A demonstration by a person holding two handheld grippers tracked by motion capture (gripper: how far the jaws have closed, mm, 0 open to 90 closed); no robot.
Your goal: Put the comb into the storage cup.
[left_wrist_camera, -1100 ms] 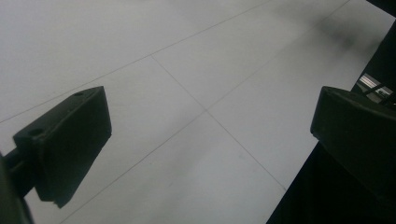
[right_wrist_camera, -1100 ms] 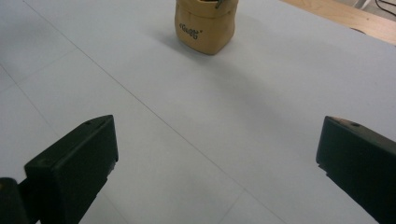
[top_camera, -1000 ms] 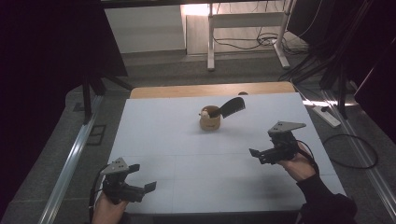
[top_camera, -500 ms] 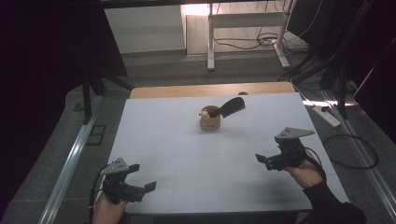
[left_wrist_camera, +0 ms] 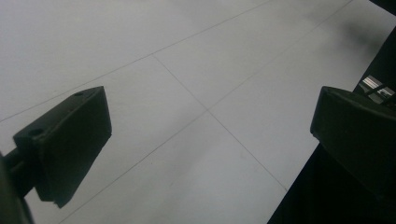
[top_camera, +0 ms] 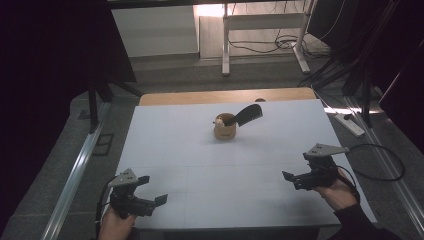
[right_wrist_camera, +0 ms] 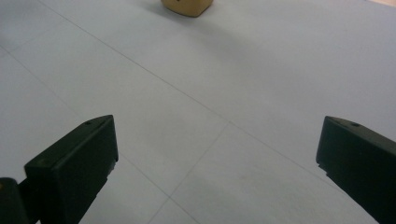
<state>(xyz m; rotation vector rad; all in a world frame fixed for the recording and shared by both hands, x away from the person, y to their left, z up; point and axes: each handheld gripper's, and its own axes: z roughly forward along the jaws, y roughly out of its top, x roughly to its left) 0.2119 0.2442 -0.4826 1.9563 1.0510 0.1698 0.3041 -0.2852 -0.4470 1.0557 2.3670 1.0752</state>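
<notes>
So both grippers are being held spread wide with nothing in them. The left gripper [top_camera: 152,197] is being kept low at the near edge of the white table [top_camera: 200,165], the right gripper [top_camera: 295,178] well apart from it. The small tan holder [top_camera: 225,131] with a black spatula [top_camera: 248,114] in it is being left far ahead, between them.

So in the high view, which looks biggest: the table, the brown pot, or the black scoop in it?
1. Table, by far the biggest.
2 and 3. Pot and scoop look about alike; part of the scoop is hidden inside the pot, so I won't rank them.
</notes>
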